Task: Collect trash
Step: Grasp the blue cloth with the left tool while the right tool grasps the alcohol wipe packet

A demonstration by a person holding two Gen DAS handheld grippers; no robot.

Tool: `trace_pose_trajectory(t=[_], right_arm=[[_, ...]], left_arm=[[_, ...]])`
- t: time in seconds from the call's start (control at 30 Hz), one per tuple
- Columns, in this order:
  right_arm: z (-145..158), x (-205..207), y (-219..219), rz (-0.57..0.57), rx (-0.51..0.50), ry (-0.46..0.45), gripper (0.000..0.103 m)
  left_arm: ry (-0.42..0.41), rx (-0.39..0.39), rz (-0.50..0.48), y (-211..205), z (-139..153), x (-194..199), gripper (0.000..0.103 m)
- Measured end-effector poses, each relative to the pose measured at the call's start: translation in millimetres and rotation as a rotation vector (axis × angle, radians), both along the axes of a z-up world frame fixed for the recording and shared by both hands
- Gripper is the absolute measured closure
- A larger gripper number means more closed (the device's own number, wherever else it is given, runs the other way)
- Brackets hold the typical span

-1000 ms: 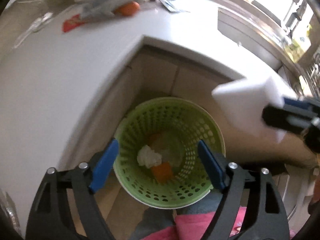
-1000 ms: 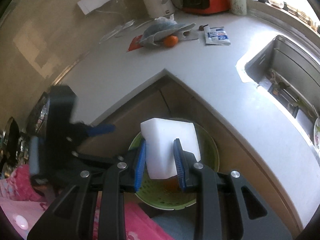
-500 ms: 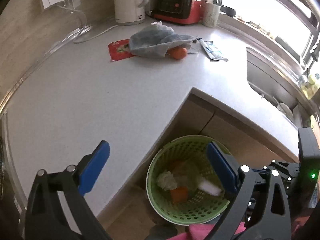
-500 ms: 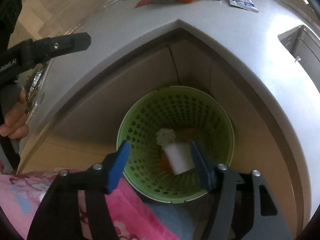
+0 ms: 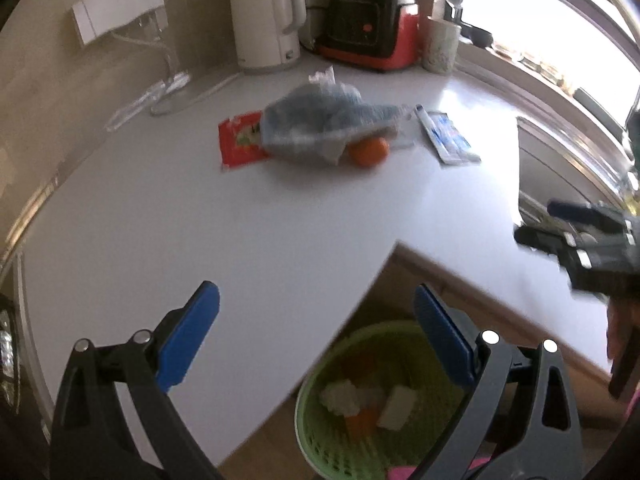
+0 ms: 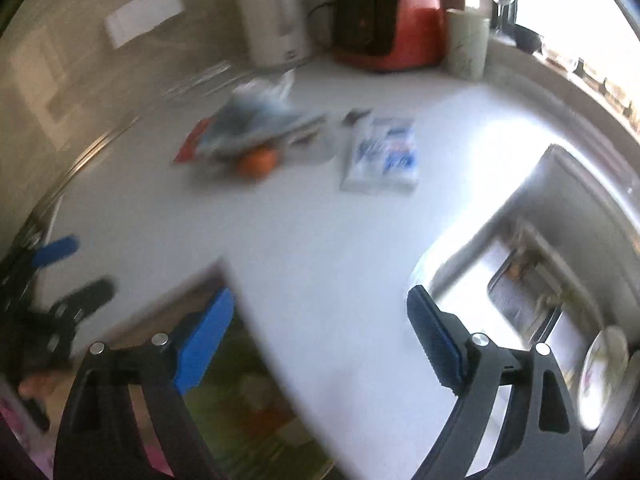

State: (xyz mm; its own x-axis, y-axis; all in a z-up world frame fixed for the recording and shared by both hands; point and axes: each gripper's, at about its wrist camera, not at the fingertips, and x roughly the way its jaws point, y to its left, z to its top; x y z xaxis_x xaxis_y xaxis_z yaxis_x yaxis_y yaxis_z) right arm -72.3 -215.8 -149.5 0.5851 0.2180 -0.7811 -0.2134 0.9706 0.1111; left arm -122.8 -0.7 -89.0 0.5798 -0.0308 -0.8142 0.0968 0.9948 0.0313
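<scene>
Trash bin: a round green perforated plastic basket [image 5: 320, 432] stands on the floor below the inner corner of the white surface [image 5: 160, 240]; inside lie a white block [image 5: 398, 406], a crumpled white wad [image 5: 340, 396] and orange scraps [image 5: 360, 420].
Left tongs [image 5: 316, 336]: blue-padded, spread wide, nothing between them, hanging over the surface's edge above the basket.
Right tongs [image 6: 320, 336]: their jaws have just been opening; they stand wide, with nothing between them, over the surface beside the steel sink [image 6: 532, 280].
Still on the surface: a grey-blue crumpled plastic bag [image 5: 320, 128] lying over a red packet [image 5: 240, 144], an orange fruit [image 5: 368, 152] touching the bag, a blue-and-white sachet [image 5: 448, 136] just beside.
Against the wall: white electric kettle [image 5: 264, 20], red-and-black appliance [image 5: 372, 28], pale cup [image 5: 440, 48].
</scene>
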Motion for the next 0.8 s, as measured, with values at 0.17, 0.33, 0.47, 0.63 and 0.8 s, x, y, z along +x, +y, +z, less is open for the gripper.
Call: trace_pose_trajectory(t=[0.17,0.33,0.47,0.63,0.8], right_arm=[[-1.9,64.3,-16.1,-0.013,-0.034,0.008,0.015],[-18.2,115.8,-17.7,0.016,-0.069,0.039,0.015],[-28.1,141.6,-19.3,0.031,-0.077,0.068,0.015],[-38.9,164.0,-23.8,0.039,-0.068,0.098,0.015],[-42.9,172.1,-22.9,0.076,-0.1,0.082,0.016]], left_arm=[[-0.038,0.024,0.017,-14.8,7.1,42.2,0.01],[-0.034,0.055,0.039,-27.4,-0.7,94.1,0.01],[0.001,0.047,0.08,-27.9,-11.0,123.7,0.01],[0.022,0.033,0.113,-28.5,-21.6,143.0,0.01],[0.036,0.101,0.09,-41.1,-35.9,151.9,0.019]])
